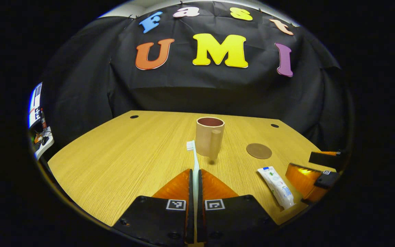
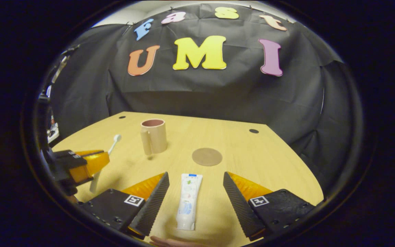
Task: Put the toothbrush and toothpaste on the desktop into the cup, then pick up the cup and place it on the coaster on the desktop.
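Holding the white plastic toothbrush [image 1: 194, 156] clamped in my left claw [image 1: 194, 178] short of the empty beige cup [image 1: 210, 136], I keep my right claw [image 2: 195, 192] apart around the white toothpaste tube [image 2: 188, 200] lying on the desk [image 2: 269, 164]; the round brown coaster [image 2: 207, 156] waits bare.

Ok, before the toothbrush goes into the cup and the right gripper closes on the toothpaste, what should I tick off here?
1. Left gripper shut on the toothbrush: ok.
2. Toothbrush lifted off the desktop, head up: ok.
3. Cup upright, mouth open: ok.
4. Right gripper open, toothpaste lying between its fingers: ok.
5. Coaster bare, apart from the cup: ok.
6. Cup's inside empty: cannot tell.
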The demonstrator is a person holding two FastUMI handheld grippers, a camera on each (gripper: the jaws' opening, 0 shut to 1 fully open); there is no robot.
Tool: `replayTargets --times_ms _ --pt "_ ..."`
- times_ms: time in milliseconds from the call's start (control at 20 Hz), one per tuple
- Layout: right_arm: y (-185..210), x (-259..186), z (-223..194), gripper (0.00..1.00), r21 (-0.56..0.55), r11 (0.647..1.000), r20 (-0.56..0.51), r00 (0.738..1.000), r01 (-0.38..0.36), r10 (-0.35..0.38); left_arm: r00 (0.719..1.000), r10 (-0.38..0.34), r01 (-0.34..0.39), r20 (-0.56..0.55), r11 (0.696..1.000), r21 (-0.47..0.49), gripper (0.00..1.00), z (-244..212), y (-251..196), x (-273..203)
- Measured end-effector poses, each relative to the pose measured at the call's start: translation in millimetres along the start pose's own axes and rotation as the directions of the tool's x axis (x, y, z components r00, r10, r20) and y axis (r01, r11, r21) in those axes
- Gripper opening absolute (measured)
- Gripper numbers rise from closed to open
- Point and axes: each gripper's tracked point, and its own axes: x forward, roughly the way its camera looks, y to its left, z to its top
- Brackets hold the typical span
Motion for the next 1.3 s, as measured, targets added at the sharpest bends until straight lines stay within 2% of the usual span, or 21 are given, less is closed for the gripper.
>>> replayTargets --times_ms 150,300,350,500,550,650,700,750,800,900,950,1000,1150,1200,1300 --pt "7.4 14.4 -22.7 0.96 -0.009 1.0 -0.095 0.995 -0.012 0.011 0.994 0.036 -0.038 0.106 0.999 0.018 0.06 17.3 -1.4 -11.8" --pt "17.5 25.1 -45.4 0.94 0.023 0.999 -0.199 0.979 -0.034 0.038 0.981 0.071 -0.076 0.179 0.997 0.026 0.06 25.9 1.4 -21.0" --pt "18.6 25.9 -52.4 0.96 0.04 0.998 -0.224 0.973 -0.041 0.049 0.98 0.072 -0.079 0.186 0.997 0.027 0.06 26.8 0.9 -21.7" --pt "21.9 29.8 -63.3 0.95 0.084 0.995 -0.279 0.957 -0.055 0.076 0.981 0.06 -0.066 0.185 0.998 0.024 0.06 23.5 -4.2 -21.6" --pt "19.2 31.5 -60.2 0.94 0.081 0.996 -0.271 0.96 -0.047 0.067 0.982 0.056 -0.061 0.179 0.998 0.023 0.06 22.2 -5.1 -20.8" --pt "16.5 32.4 -63.2 0.84 0.08 0.996 -0.279 0.958 -0.039 0.06 0.985 0.054 -0.058 0.166 0.998 0.018 0.06 18.7 -4.8 -19.1" --pt "17.9 32.8 -61.2 0.74 0.083 0.996 -0.279 0.958 -0.041 0.063 0.985 0.055 -0.058 0.161 0.998 0.015 0.06 17.6 -4.0 -18.7" --pt "17.0 33.3 -62.1 0.7 0.087 0.995 -0.282 0.957 -0.044 0.067 0.986 0.056 -0.059 0.156 0.998 0.015 0.06 16.8 -3.2 -17.9" --pt "16.8 33.5 -63.1 0.52 0.104 0.993 -0.287 0.955 -0.05 0.078 0.987 0.052 -0.055 0.155 0.998 0.016 0.06 17.2 -5.0 -17.6" --pt "14.2 31.8 -61.5 0.35 0.114 0.992 -0.295 0.952 -0.052 0.084 0.987 0.051 -0.053 0.155 0.998 0.013 0.06 18.1 -8.2 -18.7" --pt "14.9 31.9 -60.3 0.34 0.124 0.991 -0.294 0.952 -0.054 0.089 0.987 0.045 -0.048 0.154 0.999 0.012 0.06 17.8 -8.2 -18.0" --pt "14.8 32.3 -59.5 0.26 0.126 0.99 -0.288 0.953 -0.058 0.092 0.987 0.045 -0.047 0.153 0.999 0.01 0.06 17.2 -7.5 -16.1" --pt "15.0 30.3 -54.3 0.25 0.094 0.993 -0.249 0.964 -0.069 0.09 0.99 0.037 -0.039 0.138 0.999 0.007 0.06 13.7 -6.9 -12.0" --pt "15.0 28.4 -47.7 0.2 0.095 0.993 -0.216 0.972 -0.073 0.092 0.99 0.033 -0.034 0.136 0.999 0.005 0.06 12.1 -5.0 -13.6" --pt "13.0 19.2 -28.3 0.2 0.083 0.994 -0.133 0.987 -0.077 0.087 0.991 0.016 -0.017 0.131 1.0 0.003 0.06 10.9 -4.8 -14.6"
